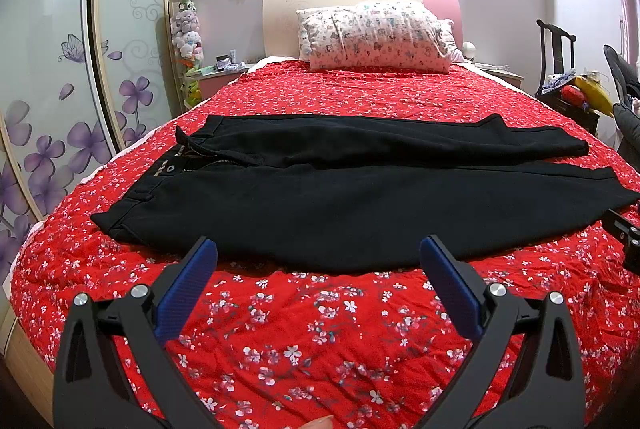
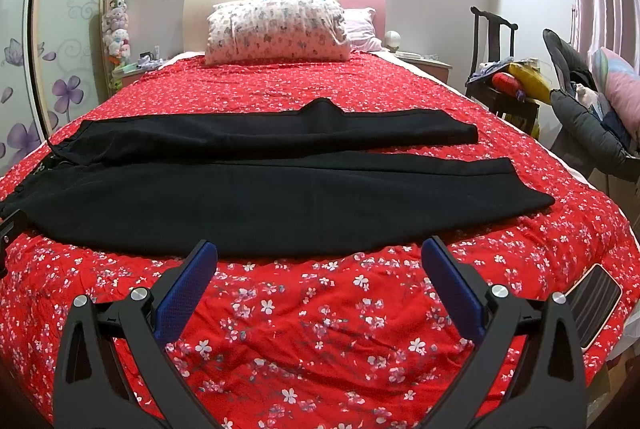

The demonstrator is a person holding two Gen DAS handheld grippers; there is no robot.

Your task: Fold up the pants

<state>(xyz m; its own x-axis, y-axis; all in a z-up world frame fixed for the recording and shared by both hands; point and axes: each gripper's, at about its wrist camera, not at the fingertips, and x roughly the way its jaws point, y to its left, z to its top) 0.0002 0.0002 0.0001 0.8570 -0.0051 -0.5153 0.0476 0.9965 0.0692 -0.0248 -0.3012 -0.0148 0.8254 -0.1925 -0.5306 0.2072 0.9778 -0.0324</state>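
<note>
No words, brand names or numbers can be read in either view. The prints on fabric and doors are only patterns.

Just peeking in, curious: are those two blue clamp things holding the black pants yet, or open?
Left gripper: open, holding nothing, just short of the black pants.
Right gripper: open, holding nothing, also short of the pants.

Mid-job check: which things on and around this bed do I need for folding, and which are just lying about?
For the job:
- black pants, spread flat across the red floral bedspread
- left claw, open, short of the pants' near edge
- right claw, open, likewise

Lying about:
- patterned pillow
- phone at the bed's right edge
- plush toys
- cluttered chair
</note>
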